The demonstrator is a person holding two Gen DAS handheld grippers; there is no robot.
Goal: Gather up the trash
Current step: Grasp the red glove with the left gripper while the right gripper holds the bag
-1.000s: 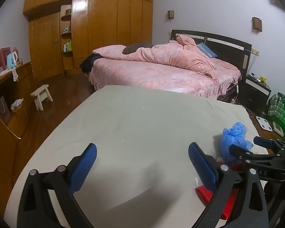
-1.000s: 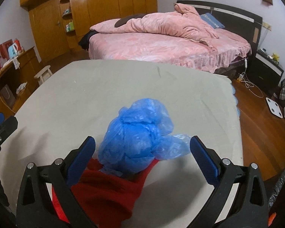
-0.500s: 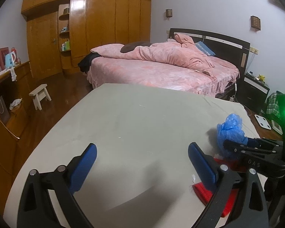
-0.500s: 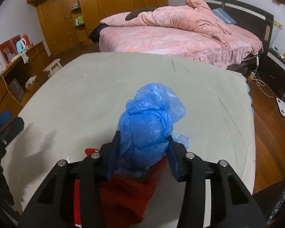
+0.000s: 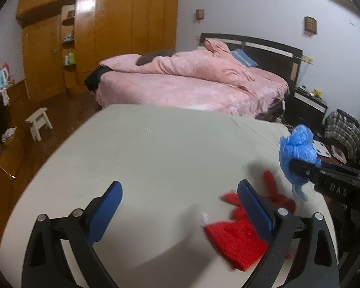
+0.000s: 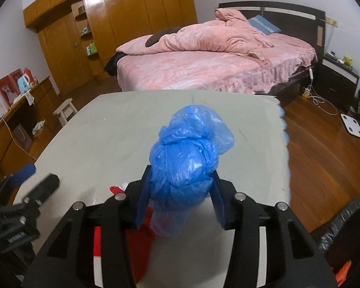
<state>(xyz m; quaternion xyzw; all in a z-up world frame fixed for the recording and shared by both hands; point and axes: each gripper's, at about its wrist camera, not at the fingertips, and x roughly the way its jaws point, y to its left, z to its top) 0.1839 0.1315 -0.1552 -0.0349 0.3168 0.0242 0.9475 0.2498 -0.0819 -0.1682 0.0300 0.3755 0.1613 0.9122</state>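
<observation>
A crumpled blue plastic bag (image 6: 184, 163) hangs above the pale green table (image 6: 108, 132), with my right gripper (image 6: 181, 175) shut on its sides. The left wrist view shows the same blue bag (image 5: 297, 148) at the right, clear of the table (image 5: 156, 156), in the right gripper (image 5: 297, 168). A red cloth (image 5: 235, 240) lies on the table below it, partly behind my left gripper's right finger. My left gripper (image 5: 180, 189) stands open over the table with nothing between its fingers. The red cloth (image 6: 139, 244) also shows under the right gripper, and the left gripper (image 6: 36, 178) at the left edge.
A small white scrap (image 5: 205, 217) lies beside the red cloth. A black bag's rim (image 6: 348, 220) shows at the lower right, off the table. Beyond the table are a pink bed (image 5: 192, 86), a wooden wardrobe (image 5: 122, 36), a white stool (image 5: 38, 122) and a floor scale (image 6: 352, 124).
My right gripper has gone from wide open to shut on the blue bag and has lifted it off the red cloth. The left gripper has shifted, and more of the red cloth shows.
</observation>
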